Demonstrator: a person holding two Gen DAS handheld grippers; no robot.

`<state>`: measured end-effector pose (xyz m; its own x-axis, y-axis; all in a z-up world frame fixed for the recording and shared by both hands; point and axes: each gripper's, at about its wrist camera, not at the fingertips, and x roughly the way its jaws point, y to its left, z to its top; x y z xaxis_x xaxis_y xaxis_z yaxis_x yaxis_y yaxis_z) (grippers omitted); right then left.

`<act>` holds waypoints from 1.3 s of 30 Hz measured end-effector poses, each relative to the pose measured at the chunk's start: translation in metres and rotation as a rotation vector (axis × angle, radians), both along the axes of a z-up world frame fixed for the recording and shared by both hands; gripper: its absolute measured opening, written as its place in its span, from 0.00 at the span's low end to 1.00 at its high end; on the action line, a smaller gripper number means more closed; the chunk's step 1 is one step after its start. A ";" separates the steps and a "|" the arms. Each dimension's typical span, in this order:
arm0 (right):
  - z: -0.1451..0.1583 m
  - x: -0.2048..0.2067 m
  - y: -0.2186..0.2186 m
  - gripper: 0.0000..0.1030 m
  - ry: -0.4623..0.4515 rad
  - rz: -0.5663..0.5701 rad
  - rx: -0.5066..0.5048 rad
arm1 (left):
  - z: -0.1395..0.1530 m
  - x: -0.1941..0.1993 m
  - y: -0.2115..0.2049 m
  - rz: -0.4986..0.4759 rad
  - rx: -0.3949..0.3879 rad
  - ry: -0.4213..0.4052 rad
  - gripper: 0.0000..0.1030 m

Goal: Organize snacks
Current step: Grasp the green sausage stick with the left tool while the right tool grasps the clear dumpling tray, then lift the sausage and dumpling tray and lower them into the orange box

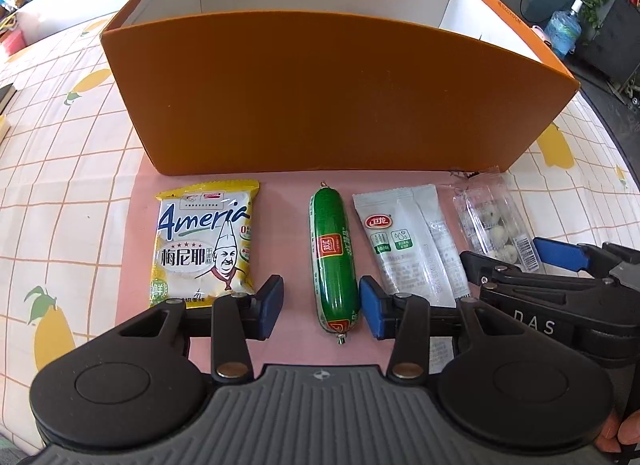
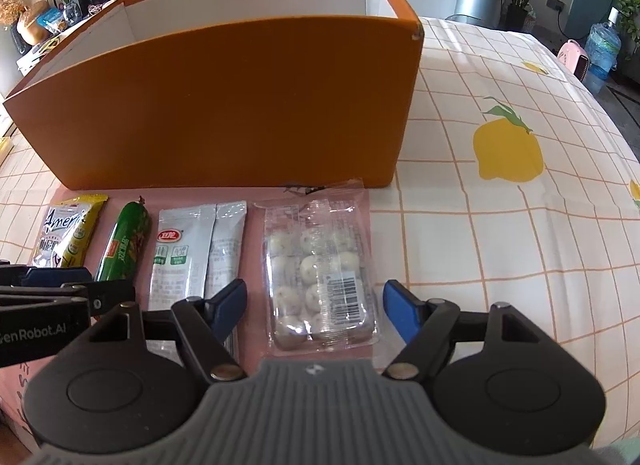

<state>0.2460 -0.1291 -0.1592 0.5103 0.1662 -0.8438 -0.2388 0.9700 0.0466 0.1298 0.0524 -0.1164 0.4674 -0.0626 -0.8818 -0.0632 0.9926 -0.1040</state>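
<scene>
Four snacks lie in a row on a pink mat (image 1: 288,225) in front of an orange box (image 1: 320,97) with white inner walls. From left to right they are a yellow biscuit packet (image 1: 204,241), a green sausage (image 1: 334,261), two grey sachets (image 1: 412,245) and a clear pack of white sweets (image 2: 320,285). My left gripper (image 1: 322,307) is open and straddles the sausage's near end, the right pad almost against it. My right gripper (image 2: 316,309) is open around the sweets pack, with both pads just clear of its sides.
The table wears a checked cloth with a lemon print (image 2: 508,153). The orange box (image 2: 224,105) stands right behind the snacks. The table's right edge drops off near a water bottle (image 2: 602,49). The two grippers sit side by side, close together.
</scene>
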 end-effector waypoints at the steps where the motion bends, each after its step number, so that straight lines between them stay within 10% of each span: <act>1: 0.000 0.000 0.001 0.71 -0.002 0.002 -0.003 | -0.001 0.001 -0.001 -0.001 -0.003 -0.010 0.50; 10: 0.000 -0.004 0.009 0.66 -0.027 0.016 -0.034 | -0.007 0.006 -0.012 -0.012 -0.005 -0.066 0.50; 19: 0.002 -0.006 0.007 0.53 -0.042 0.012 -0.030 | -0.007 0.006 -0.014 -0.003 -0.036 -0.094 0.25; 39: 0.028 -0.035 -0.007 0.48 -0.133 -0.012 0.023 | 0.027 -0.020 -0.009 0.002 -0.064 -0.163 0.24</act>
